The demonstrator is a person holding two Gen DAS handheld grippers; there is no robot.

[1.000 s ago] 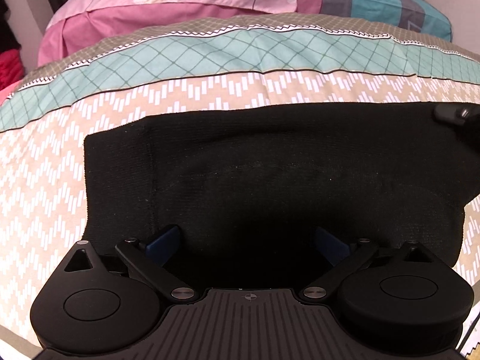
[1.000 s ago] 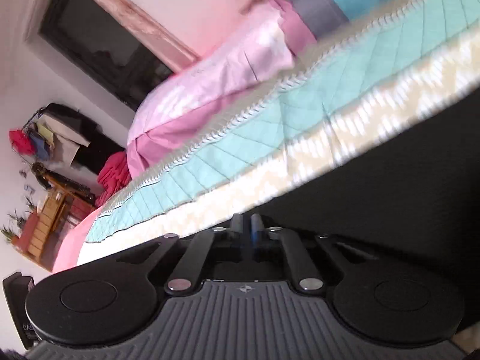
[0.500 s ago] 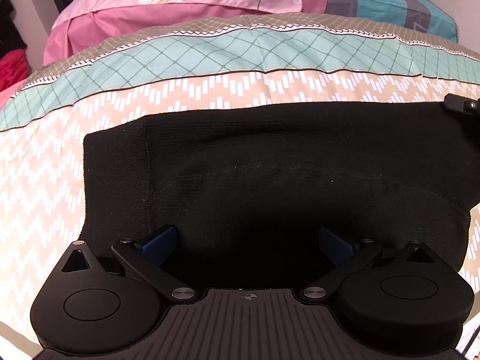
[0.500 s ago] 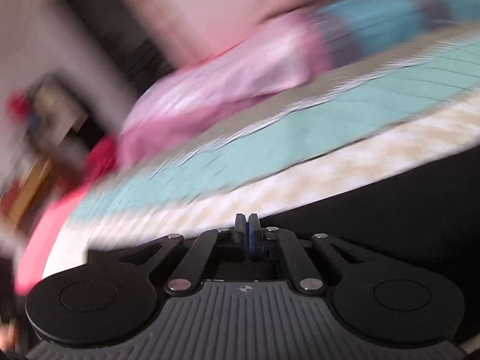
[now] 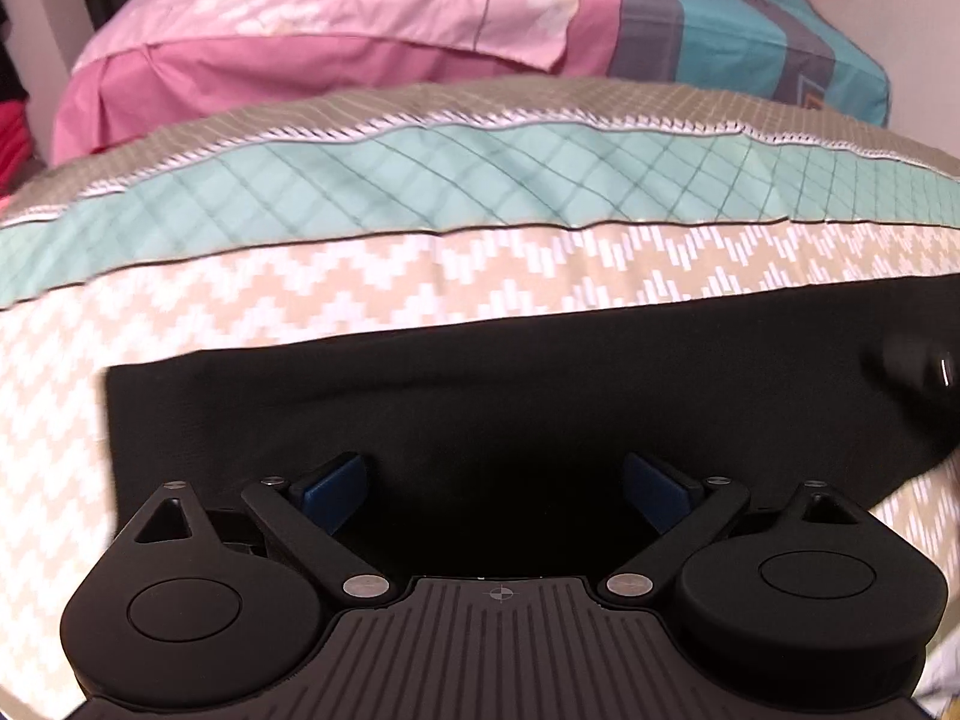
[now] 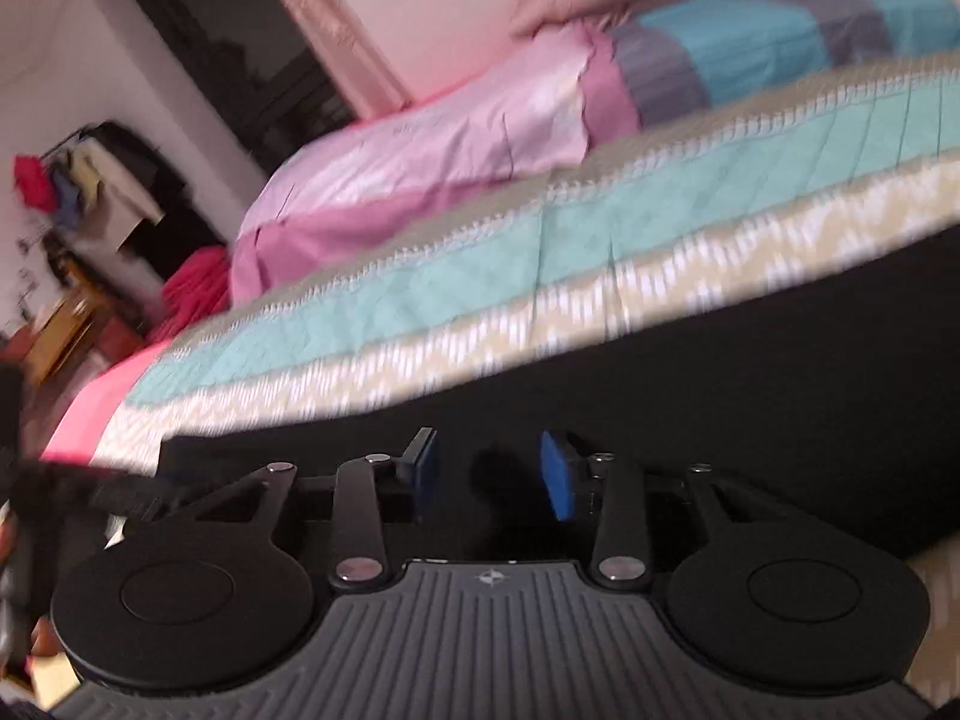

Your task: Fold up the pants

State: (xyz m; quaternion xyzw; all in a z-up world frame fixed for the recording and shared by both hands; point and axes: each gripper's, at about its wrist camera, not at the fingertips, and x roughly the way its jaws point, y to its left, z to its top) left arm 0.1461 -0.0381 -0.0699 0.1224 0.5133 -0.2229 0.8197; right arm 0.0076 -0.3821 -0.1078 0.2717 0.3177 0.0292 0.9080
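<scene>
Grippers first: the left gripper [image 5: 495,483] is hanging over the near part of the black knitted pants [image 5: 540,396], its blue-padded jaws standing wide apart with nothing pressed between them. The right gripper [image 6: 489,477] is also over the dark cloth; its jaws have just been opening, a clear gap is showing between the blue pads, and no fold of cloth is being pinched there.

The pants are lying flat as a wide dark band, and their long axis is running across the left view, from a square-cut end near the left gripper toward the far right, where a blurred dark part that looks like the other gripper is showing. So each gripper is nearer to its own end of the pants, and the cloth is lying ahead of and below both. I am judging that the next grasp needs an edge, not the middle.

Under the pants, the beige quilt with white zigzag and a teal diamond band [image 5: 300,300] is covering the bed. Behind the quilt, a pink pillow [image 5: 300,24] and a teal-and-grey striped pillow [image 5: 750,42] are resting near the wall. In the right view a dark window [image 6: 228,48] is standing beyond the pants.
</scene>
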